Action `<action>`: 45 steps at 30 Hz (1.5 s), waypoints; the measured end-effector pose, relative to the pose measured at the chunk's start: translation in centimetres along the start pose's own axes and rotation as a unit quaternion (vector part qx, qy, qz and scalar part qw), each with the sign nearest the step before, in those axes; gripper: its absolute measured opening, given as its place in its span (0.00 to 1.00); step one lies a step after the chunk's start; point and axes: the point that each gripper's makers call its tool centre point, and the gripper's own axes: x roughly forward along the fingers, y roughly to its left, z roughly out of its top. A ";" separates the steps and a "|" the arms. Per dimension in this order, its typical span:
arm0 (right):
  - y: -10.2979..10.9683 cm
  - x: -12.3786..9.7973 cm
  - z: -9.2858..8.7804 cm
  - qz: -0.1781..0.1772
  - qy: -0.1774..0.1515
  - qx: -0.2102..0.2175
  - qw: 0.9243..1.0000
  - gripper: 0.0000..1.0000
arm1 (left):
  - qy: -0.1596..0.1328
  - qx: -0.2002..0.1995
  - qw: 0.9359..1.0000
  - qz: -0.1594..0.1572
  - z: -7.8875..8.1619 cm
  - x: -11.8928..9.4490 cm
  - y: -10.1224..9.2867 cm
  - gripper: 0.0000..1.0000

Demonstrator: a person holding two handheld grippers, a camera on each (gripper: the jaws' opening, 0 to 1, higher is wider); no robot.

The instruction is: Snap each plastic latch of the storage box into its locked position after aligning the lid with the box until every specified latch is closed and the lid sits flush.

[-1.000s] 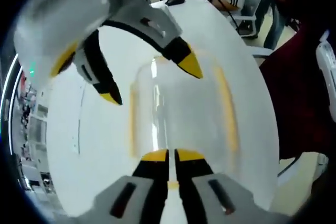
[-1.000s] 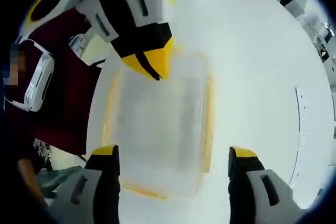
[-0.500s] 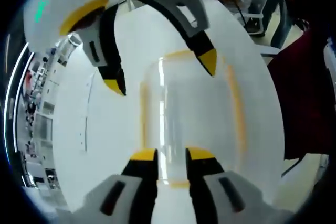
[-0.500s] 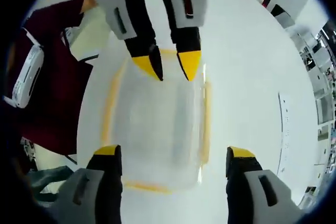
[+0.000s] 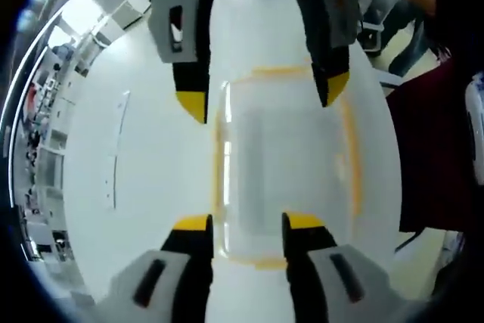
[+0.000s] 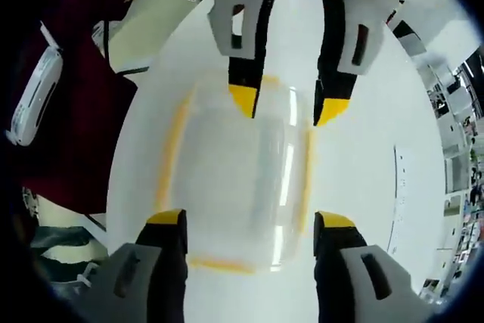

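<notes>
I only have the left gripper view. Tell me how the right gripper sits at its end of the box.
Observer: In the right gripper view, the right gripper is open, its jaws spread about as wide as the storage box.
Operator: Now report what lies off the table on the person's side.
Observer: A cream-coloured surface shows past the table edge, next to the dark red clothing. I can't tell what it is.

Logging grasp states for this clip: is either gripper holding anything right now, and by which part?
Nothing is held. The left gripper and right gripper both stand open above opposite ends of the storage box, jaws apart, not closed on it.
</notes>
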 end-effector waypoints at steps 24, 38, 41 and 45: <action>1.7 -0.3 0.3 0.003 0.013 -0.031 0.999 0.43 | 0.072 -0.028 0.988 -0.135 -0.6 1.4 0.4 0.45; 2.2 -0.2 0.1 0.020 0.016 -0.021 0.999 0.38 | 0.080 0.001 0.975 -0.208 -0.3 1.8 0.6 0.43; 2.3 -0.2 0.0 0.030 0.017 -0.012 0.999 0.36 | 0.077 -0.005 0.973 -0.217 -0.3 1.9 0.7 0.43; 2.5 -0.1 -0.1 0.040 0.017 -0.002 0.999 0.33 | 0.083 -0.014 0.971 -0.224 -0.4 1.9 0.6 0.43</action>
